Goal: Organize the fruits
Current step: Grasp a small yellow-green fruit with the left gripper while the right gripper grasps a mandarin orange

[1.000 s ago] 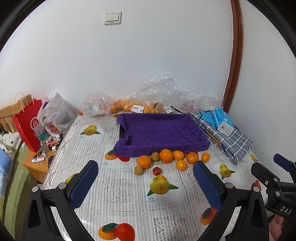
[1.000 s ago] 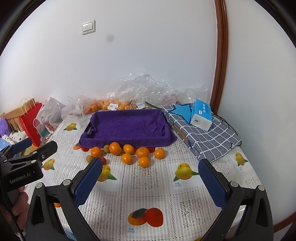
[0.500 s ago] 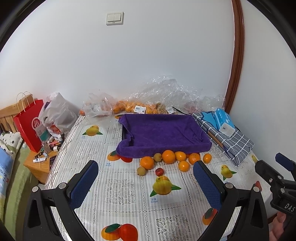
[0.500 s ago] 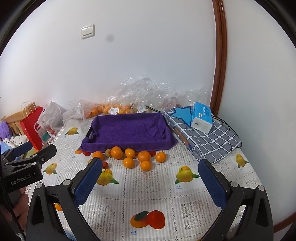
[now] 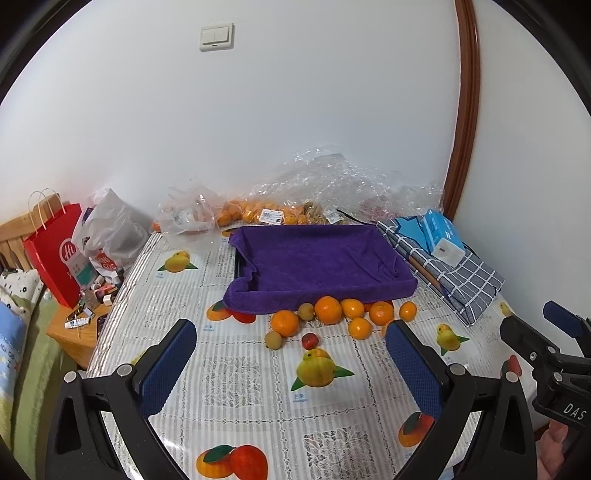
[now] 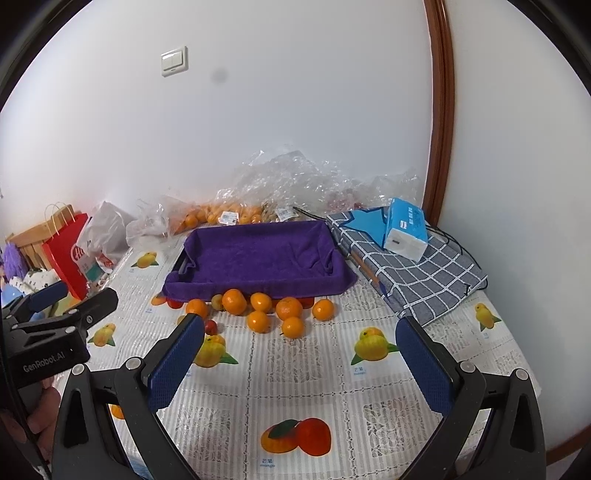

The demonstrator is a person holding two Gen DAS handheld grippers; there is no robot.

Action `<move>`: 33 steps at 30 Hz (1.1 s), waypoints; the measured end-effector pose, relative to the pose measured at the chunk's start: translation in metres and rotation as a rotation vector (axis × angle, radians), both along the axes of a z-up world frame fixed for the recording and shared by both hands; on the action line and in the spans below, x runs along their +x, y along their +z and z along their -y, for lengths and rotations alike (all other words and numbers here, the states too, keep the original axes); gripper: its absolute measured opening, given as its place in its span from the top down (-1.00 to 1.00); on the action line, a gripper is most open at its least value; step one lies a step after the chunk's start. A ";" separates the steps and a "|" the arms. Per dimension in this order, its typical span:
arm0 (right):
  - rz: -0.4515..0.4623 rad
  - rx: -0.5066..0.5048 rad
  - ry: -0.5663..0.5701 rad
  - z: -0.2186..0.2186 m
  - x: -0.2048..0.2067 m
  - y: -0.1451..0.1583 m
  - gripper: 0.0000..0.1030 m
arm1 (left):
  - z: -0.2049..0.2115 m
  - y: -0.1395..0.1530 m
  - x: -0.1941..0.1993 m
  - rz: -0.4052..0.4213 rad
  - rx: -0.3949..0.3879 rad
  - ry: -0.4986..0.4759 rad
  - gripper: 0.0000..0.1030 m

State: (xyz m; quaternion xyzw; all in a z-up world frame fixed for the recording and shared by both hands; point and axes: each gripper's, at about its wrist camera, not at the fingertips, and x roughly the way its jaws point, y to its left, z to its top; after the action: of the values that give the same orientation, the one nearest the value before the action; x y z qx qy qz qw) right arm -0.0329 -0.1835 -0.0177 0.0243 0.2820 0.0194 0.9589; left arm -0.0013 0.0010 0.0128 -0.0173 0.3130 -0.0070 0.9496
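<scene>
A tabletop (image 5: 236, 384) under a lace-patterned plastic cloth printed with fruit pictures stands in a white-walled corner, a light switch (image 5: 217, 36) high on the wall and a brown door frame (image 5: 466, 103) at the right. The landmark is a tray draped in a purple towel (image 5: 317, 262). Just in front of it lies a cluster of loose oranges (image 5: 328, 309), with two small brownish fruits and one small red fruit (image 5: 309, 340). Behind it sit clear plastic bags of fruit (image 5: 266, 214). Right of it lies a checked cloth bag (image 6: 417, 273) with a blue tissue pack (image 6: 405, 232) on top. Left of it, off the tabletop, stands a red paper bag (image 5: 55, 254). The left hand-held gripper (image 5: 291, 365) and the right hand-held gripper (image 6: 301, 363) both hover wide apart, holding nothing.
</scene>
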 end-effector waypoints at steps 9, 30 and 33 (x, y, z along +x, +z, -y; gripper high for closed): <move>0.019 -0.001 0.013 0.004 0.009 -0.007 -0.98 | -0.003 -0.012 0.012 -0.009 -0.017 0.000 -0.99; -0.193 0.037 0.090 0.010 0.110 -0.127 -0.37 | -0.064 -0.108 0.086 -0.174 -0.074 0.017 -0.54; -0.203 0.028 0.097 0.001 0.123 -0.136 -0.37 | -0.074 -0.120 0.091 -0.186 -0.081 0.034 -0.52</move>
State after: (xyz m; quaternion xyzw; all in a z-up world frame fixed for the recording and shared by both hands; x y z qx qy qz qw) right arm 0.0904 -0.1849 -0.1540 0.0259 0.3781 0.0674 0.9230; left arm 0.0896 0.0746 -0.1076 -0.0614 0.3987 -0.0019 0.9150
